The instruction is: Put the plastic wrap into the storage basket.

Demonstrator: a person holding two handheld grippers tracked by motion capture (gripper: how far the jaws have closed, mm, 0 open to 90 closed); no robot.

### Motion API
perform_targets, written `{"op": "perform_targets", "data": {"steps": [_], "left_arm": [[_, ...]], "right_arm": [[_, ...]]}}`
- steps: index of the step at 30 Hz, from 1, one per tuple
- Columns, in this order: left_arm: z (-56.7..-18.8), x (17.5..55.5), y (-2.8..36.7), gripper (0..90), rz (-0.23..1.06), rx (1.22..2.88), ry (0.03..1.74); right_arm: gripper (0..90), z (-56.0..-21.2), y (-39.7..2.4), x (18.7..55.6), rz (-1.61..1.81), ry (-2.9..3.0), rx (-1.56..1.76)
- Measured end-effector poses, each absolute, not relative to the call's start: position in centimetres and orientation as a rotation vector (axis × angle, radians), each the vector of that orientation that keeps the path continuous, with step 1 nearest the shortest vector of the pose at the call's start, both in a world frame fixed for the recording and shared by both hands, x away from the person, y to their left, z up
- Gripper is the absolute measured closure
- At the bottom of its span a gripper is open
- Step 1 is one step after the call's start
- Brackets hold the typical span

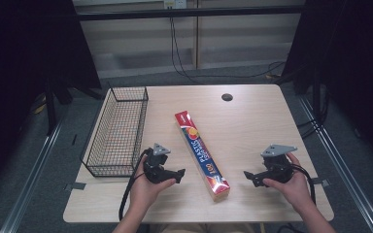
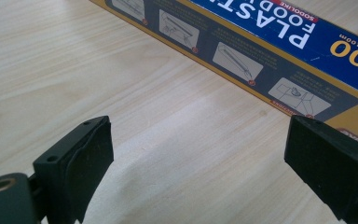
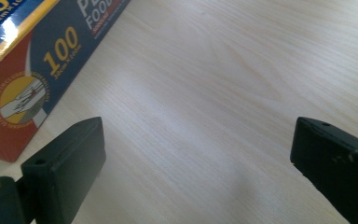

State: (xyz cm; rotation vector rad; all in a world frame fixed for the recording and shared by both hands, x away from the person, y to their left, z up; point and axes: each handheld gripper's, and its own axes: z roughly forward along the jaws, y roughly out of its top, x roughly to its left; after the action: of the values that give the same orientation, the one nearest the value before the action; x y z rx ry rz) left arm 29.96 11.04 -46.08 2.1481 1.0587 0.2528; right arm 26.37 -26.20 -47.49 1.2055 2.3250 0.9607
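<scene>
On the pale wooden table (image 1: 252, 121), going from the left edge across, a black wire basket (image 1: 119, 131) stands empty at about nine o'clock from the table's middle. Just in front of it, toward seven o'clock, the left gripper (image 1: 178, 174) sits low in the person's hand, its jaws standing wide with nothing between them; in the left gripper view only bare wood lies between the two pads (image 2: 91, 158). The long box of plastic food wrap (image 1: 201, 154) lies flat in the middle, running on a slant from eleven o'clock down to five o'clock, its near red end between the two hands. The right gripper (image 1: 248, 177) waits at four o'clock, aimed back toward the box, jaws likewise spread wide and empty.

From where I stand, the step looks like the approach to picking up the box, likely for the basket. To do it well, I would bring each gripper in square to the box's long sides rather than its corner, so the pads close flat on the cardboard. The box is long and light, so a grip near one end alone may let it swing; taking it nearer the middle, or with both grippers spaced apart, should keep it level. Squeeze gently, since thin cardboard can buckle.
</scene>
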Motion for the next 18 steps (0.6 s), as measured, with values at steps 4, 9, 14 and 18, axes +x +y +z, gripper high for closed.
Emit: {"op": "perform_targets", "data": {"steps": [4,9,14,18], "left_arm": [[-45.8,30.1,10.9,7.8,0.233,2.145,1.068],[-45.4,29.9,11.1,7.9,0.229,2.173,1.076],[-44.9,30.3,11.1,7.5,0.219,2.157,1.088],[-44.5,31.1,10.7,7.3,0.184,2.172,1.12]], "right_arm": [[2.6,-47.6,-26.1,26.4,0.953,2.339,1.203],[2.6,-47.2,-26.2,26.3,0.975,2.319,1.233],[2.6,-47.0,-26.7,26.3,0.975,2.299,1.229],[2.7,-47.2,-27.0,26.4,0.97,2.307,1.225]]}}
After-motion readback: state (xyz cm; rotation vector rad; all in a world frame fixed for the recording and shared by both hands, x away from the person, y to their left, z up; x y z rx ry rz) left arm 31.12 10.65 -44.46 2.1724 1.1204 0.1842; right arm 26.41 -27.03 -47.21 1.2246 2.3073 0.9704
